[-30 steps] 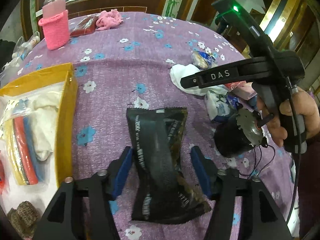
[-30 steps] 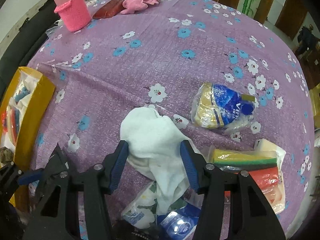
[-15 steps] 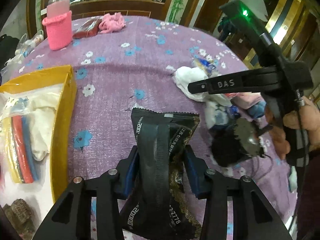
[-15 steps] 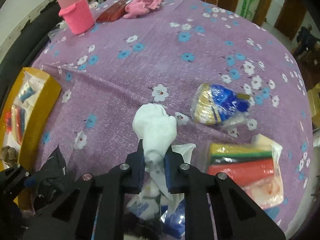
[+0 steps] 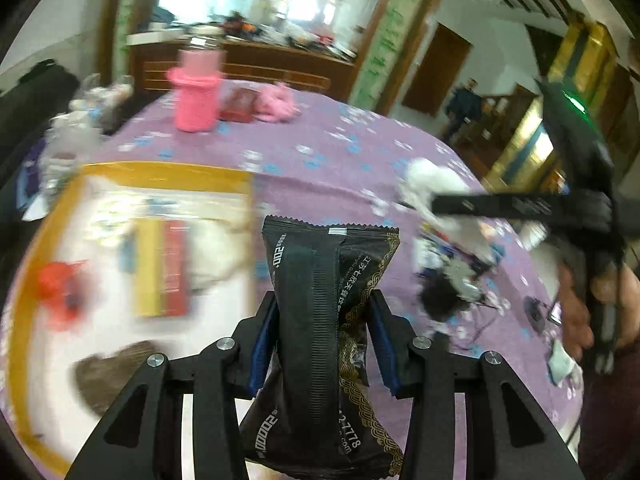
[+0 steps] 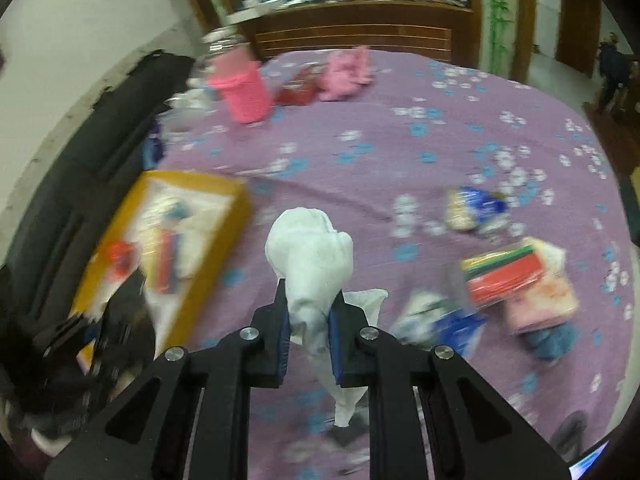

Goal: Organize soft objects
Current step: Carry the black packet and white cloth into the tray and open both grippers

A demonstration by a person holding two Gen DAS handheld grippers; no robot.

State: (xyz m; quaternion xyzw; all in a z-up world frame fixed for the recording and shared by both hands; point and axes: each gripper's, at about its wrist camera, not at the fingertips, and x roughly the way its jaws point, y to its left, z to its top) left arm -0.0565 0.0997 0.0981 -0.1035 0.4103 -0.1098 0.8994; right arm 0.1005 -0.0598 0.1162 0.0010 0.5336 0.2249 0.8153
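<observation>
Both grippers had closed and lifted since the view 1 second before, when their jaws stood wide around things lying on the purple flowered tablecloth (image 6: 460, 148). Now the left gripper (image 5: 322, 336) pinched the black foil packet (image 5: 328, 276) at its waist, jaws narrowed but kept apart by the packet's bulk, and the packet hung clear of the cloth beside the yellow-rimmed box (image 5: 160, 170). The right gripper (image 6: 310, 332) was clamped nearly fully shut on the white cloth (image 6: 310, 248), which bunched above the pads with a tail drooping below.

The packet looked light and crinkly, its film probably slippery; a grip across the middle, where it pinched in, seemed safest. The cloth was limp and light, likely to sag or snag, so a grip on a gathered bunch suited it.

Compared with the earlier frame, the box sat nearer the middle of both views, and the remaining pile (image 6: 516, 276) of packets lay off to the right, well apart from it.
</observation>
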